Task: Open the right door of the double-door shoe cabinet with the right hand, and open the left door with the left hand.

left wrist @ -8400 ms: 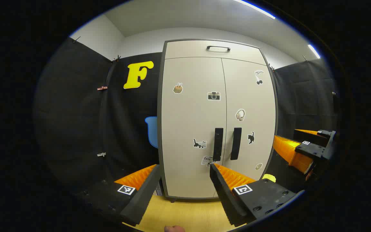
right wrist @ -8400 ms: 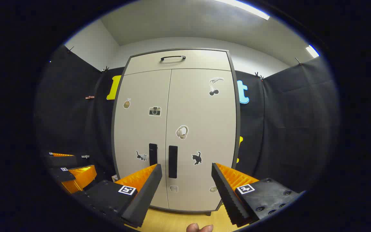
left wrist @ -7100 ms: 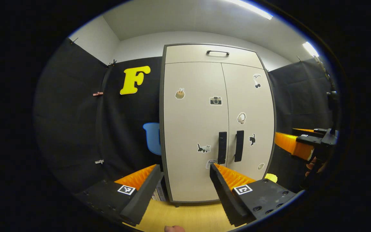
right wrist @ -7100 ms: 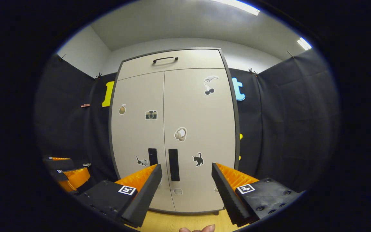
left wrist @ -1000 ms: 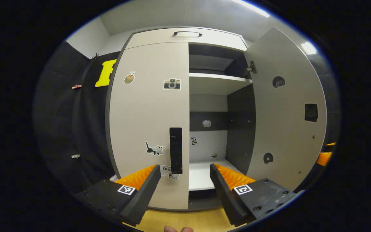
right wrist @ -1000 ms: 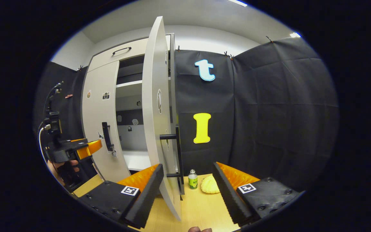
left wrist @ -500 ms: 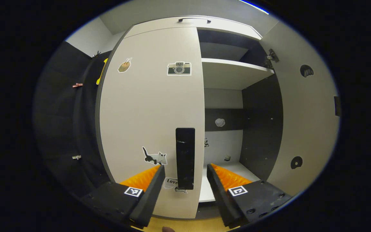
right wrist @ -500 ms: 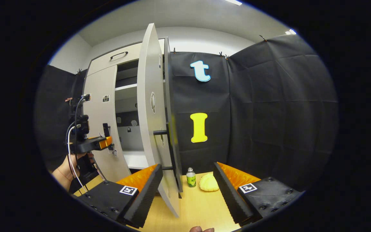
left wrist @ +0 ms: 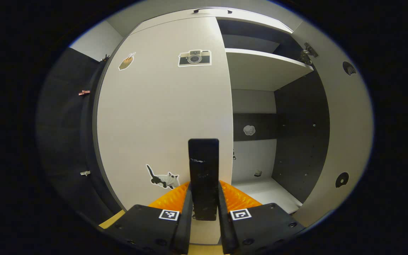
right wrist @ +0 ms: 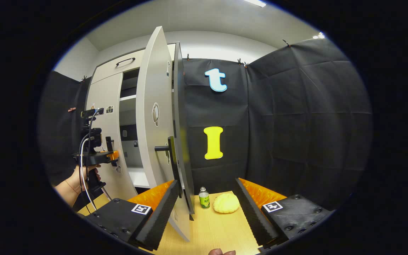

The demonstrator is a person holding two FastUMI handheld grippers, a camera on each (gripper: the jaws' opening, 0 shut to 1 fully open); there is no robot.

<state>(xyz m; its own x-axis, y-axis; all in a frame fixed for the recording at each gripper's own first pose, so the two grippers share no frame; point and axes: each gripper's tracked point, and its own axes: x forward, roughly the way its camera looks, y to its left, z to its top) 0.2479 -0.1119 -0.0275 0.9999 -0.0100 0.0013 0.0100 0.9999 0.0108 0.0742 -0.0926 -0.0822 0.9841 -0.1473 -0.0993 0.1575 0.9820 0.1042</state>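
- The shoe cabinet [left wrist: 260, 71] stands against the black cloth wall, and everything here is placed from it.
- Its right door [right wrist: 152, 106] is swung wide open, its black handle [right wrist: 171, 152] sticking out from the outer face.
- Its left door [left wrist: 165, 113] is shut flat on the cabinet front, carrying a camera sticker [left wrist: 194, 58] high up and a cat sticker [left wrist: 162, 177] low down.
- The left gripper [left wrist: 204, 209] is clamped on the left door's black handle [left wrist: 204, 166], both fingers pressed against its sides.
- The right gripper [right wrist: 205, 207] hangs off the open door's edge, fingers spread wide with nothing between them.
- On the wooden floor [right wrist: 218, 230] right of the cabinet stand a small green-labelled bottle [right wrist: 203, 198] and a yellow shell-shaped object [right wrist: 226, 203], just beside each other.
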